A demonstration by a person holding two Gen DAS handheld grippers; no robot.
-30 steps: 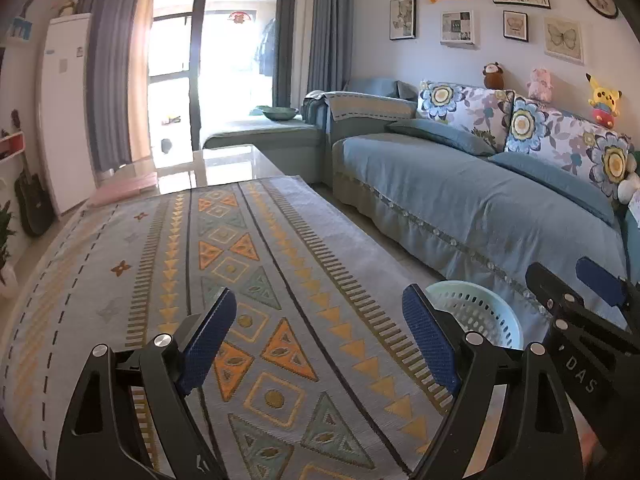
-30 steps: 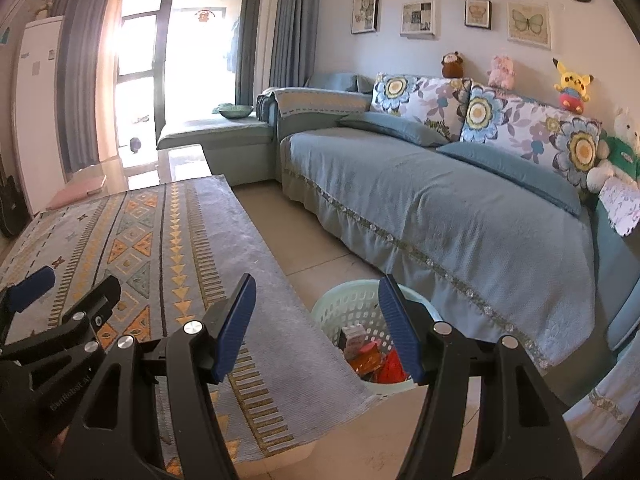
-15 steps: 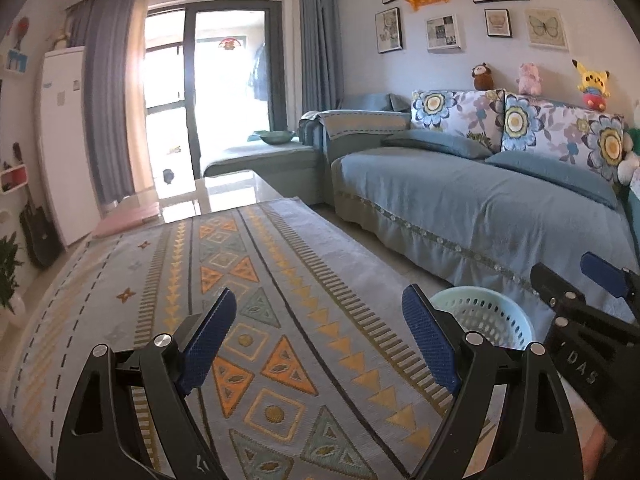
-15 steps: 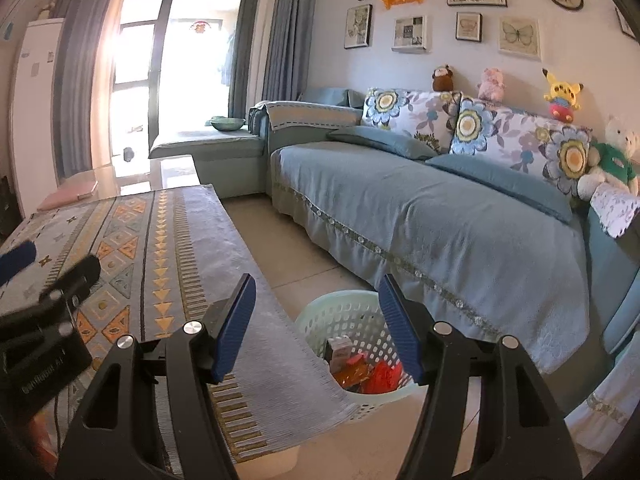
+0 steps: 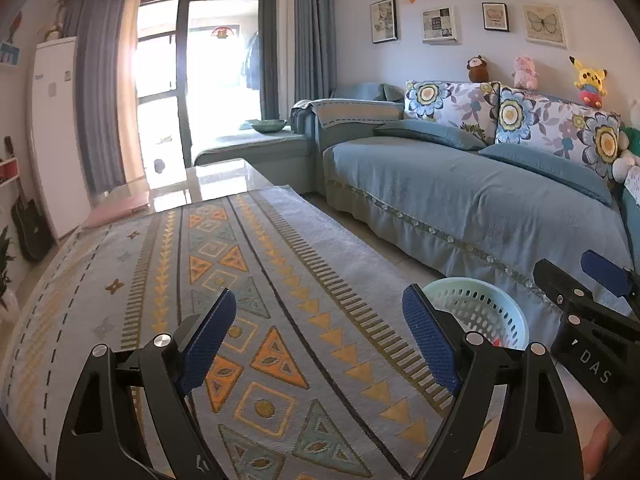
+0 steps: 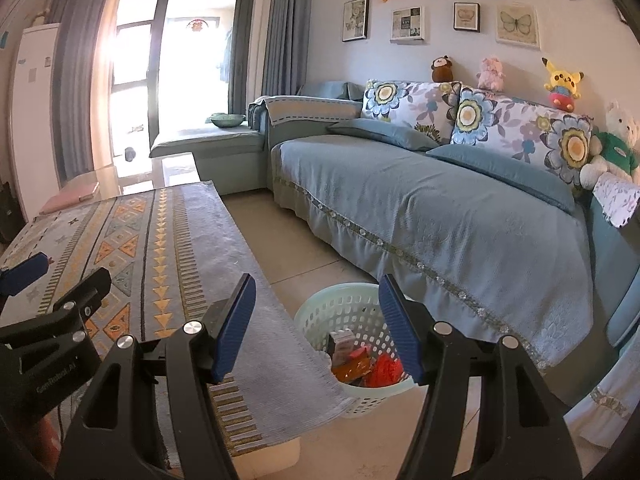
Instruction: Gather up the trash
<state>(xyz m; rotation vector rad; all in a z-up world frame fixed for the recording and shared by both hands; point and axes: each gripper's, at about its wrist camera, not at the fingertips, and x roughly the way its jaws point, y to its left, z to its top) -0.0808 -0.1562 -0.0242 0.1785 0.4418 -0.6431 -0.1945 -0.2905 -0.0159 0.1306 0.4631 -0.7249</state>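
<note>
A pale green perforated waste basket stands on the floor between the table's near corner and the sofa; red and orange wrappers and a small box lie inside it. In the left wrist view the same basket shows beyond the right finger. My left gripper hangs open above the patterned table cloth with nothing between its blue pads. My right gripper is also open and empty, hovering over the table's corner and the basket. Each gripper appears at the edge of the other's view.
A blue-covered sofa with flowered cushions runs along the right, with plush toys on its back. A pink flat item lies on the bare glass end of the table. A white cabinet and a guitar stand at the left by the balcony door.
Both views have tilted up a little, showing more of the wall and ceiling. Neither gripper's opening has altered and nothing was picked up or dropped.
</note>
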